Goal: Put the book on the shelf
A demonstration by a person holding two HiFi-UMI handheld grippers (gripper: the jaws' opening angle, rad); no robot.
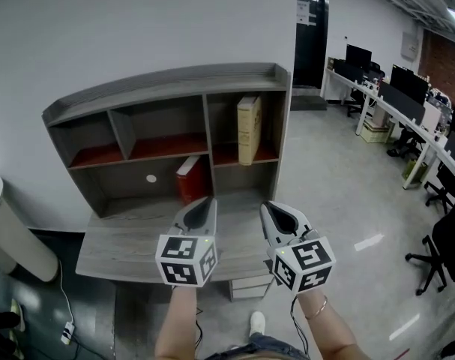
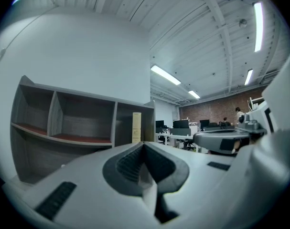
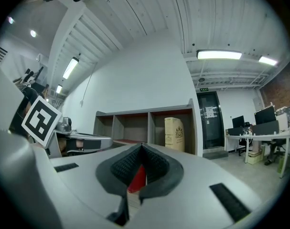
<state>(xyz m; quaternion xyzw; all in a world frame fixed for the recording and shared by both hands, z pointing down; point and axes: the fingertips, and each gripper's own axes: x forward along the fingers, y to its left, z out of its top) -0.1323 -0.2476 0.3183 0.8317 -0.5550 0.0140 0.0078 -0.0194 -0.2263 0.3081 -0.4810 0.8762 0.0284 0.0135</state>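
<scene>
At the bottom middle of the head view, the left hand-held gripper [image 1: 204, 205] and right hand-held gripper [image 1: 272, 210] hovered over the tabletop [image 1: 122, 242], both pinched nearly shut on nothing. A red book [image 1: 191, 178] leaned at centre beneath the shelf [image 1: 167, 81], while a tan book [image 1: 249, 130] stood in its upper right compartment. That fitted either a tan book already shelved or a red one awaiting pickup. The tan cover's crest and print were too small to read.
</scene>
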